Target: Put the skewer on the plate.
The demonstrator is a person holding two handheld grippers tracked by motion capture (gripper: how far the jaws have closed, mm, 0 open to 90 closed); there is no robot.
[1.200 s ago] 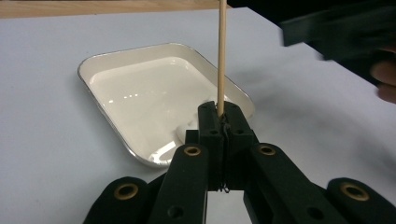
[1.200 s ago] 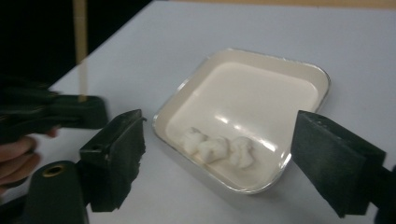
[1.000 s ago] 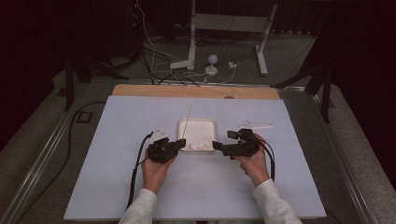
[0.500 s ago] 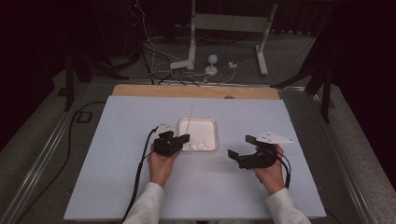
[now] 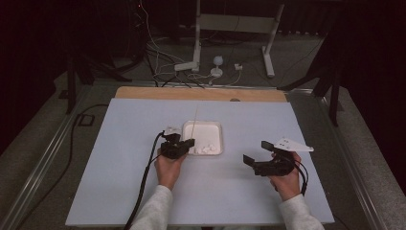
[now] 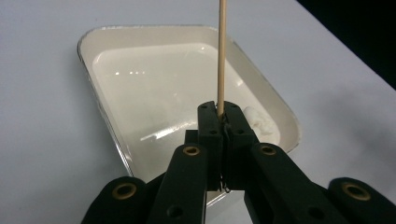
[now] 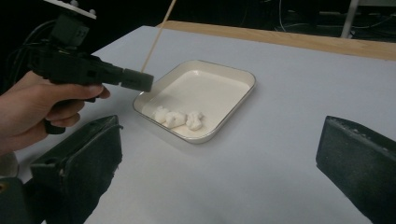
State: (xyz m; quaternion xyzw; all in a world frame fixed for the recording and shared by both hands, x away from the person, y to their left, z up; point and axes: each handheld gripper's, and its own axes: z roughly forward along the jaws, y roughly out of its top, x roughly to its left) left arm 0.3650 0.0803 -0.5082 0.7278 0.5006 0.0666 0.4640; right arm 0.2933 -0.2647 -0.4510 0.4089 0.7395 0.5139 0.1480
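Note:
A thin wooden skewer rises from my left gripper, which is shut on its lower end. The stick slants up over a white tray on the pale blue table. Three small white lumps lie in the tray's near corner, just beyond the left gripper. My right gripper hovers to the right of the tray, well apart from it. Its jaws have just been opening and now stand wide with nothing between them; in its own view the right gripper frames the tray and the left gripper.
The blue table top ends at a wooden strip along the far edge. Beyond it stand a white frame's legs and loose cables on the floor. Black cables trail from both grippers toward the person.
My right gripper has pulled away from the tray, to the right and toward the person, and its jaws have spread. The left gripper has shifted slightly toward the tray, still with the skewer.

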